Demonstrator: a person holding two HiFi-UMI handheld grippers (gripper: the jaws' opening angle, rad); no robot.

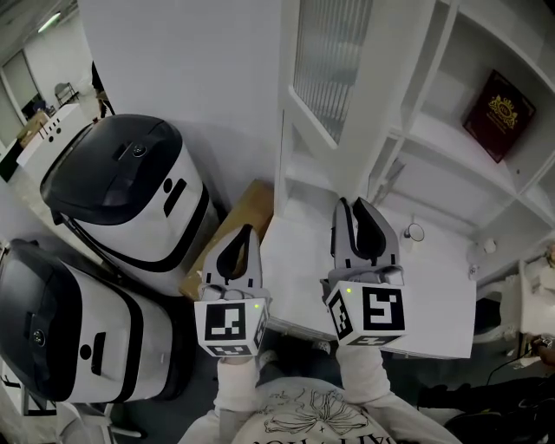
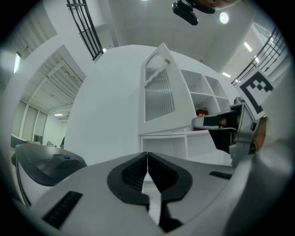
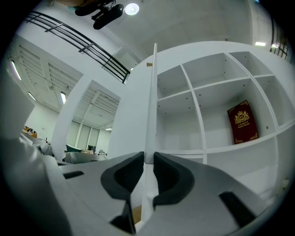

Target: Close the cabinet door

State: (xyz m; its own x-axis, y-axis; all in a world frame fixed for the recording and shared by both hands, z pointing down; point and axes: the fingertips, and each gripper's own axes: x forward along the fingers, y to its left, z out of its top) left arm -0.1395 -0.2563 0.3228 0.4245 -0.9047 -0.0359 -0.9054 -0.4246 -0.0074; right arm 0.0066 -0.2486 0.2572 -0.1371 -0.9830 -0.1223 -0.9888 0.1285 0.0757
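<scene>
White: one cabinet door (image 3: 151, 101) tight between right gripper (image 3: 148, 159) fingers; left gripper (image 2: 147, 157) fingers together, empty.

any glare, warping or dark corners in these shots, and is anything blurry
Head view: even soft light, sharp, with the cabinet shelves only mildly bent. Left gripper view: strong fisheye, black corners, the ceiling lamp blown out and the left gripper filling the bottom. Right gripper view: same fisheye and dark rim, glare from the round lamp, the door seen edge-on, and the book crisp.
</scene>
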